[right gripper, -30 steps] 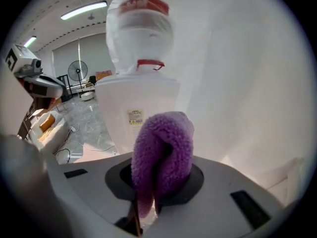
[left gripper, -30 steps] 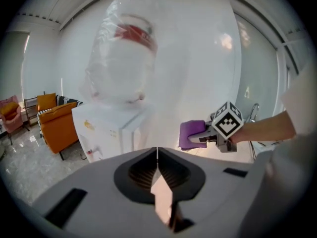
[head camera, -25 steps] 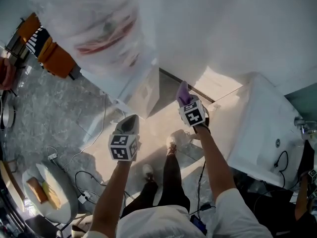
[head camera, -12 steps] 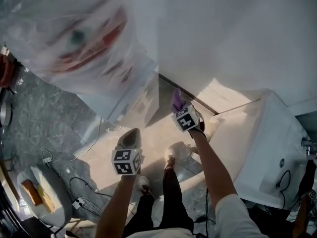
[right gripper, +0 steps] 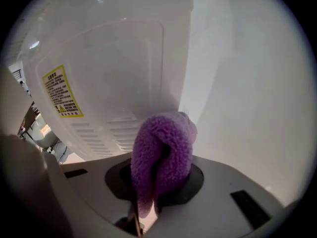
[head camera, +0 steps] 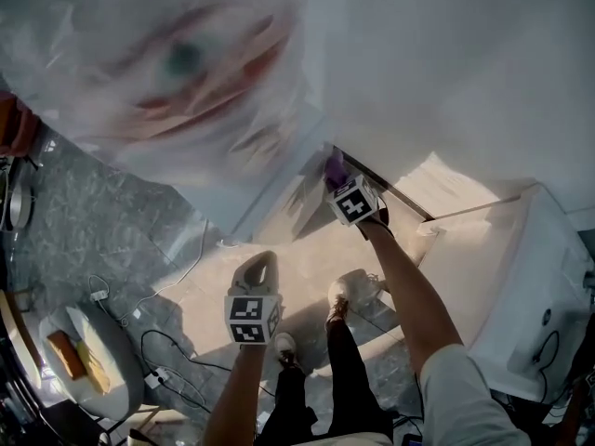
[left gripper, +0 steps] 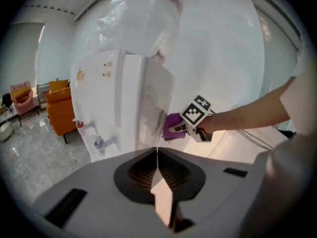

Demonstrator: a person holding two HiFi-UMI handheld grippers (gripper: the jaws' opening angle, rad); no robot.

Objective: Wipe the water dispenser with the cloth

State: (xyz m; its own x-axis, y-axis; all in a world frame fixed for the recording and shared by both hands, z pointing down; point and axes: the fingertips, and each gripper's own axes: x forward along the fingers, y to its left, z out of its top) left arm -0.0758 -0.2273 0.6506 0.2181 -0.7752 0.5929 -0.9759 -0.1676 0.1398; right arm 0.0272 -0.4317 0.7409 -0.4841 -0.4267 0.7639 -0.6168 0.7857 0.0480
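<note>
Cloth point(right gripper: 163, 152) is what I watch most. It is purple and fluffy, and my right gripper point(right gripper: 148, 198) is clamped on its lower end, so the soft top pokes out in front. It is right up by the back of the white water dispenser point(left gripper: 124, 100), close to the yellow sticker point(right gripper: 62, 94). I cannot tell if it touches yet. My left gripper point(left gripper: 157, 155) hangs lower and well back, with its jaws pressed together and nothing in them. I think wiping here could go wrong in a few ways. The wall point(right gripper: 247, 83) is just beside the dispenser, so the space is tight, and my gripper could bump the wall or get stuck. The little slots on the back could catch the fluff and pull the cloth loose. If I push too hard, the big bottle in its plastic wrap point(head camera: 177, 63) might wobble. Wires point(head camera: 158, 342) lie on the floor near my feet, and I could trip. An orange chair point(left gripper: 59, 113) stands far off.
</note>
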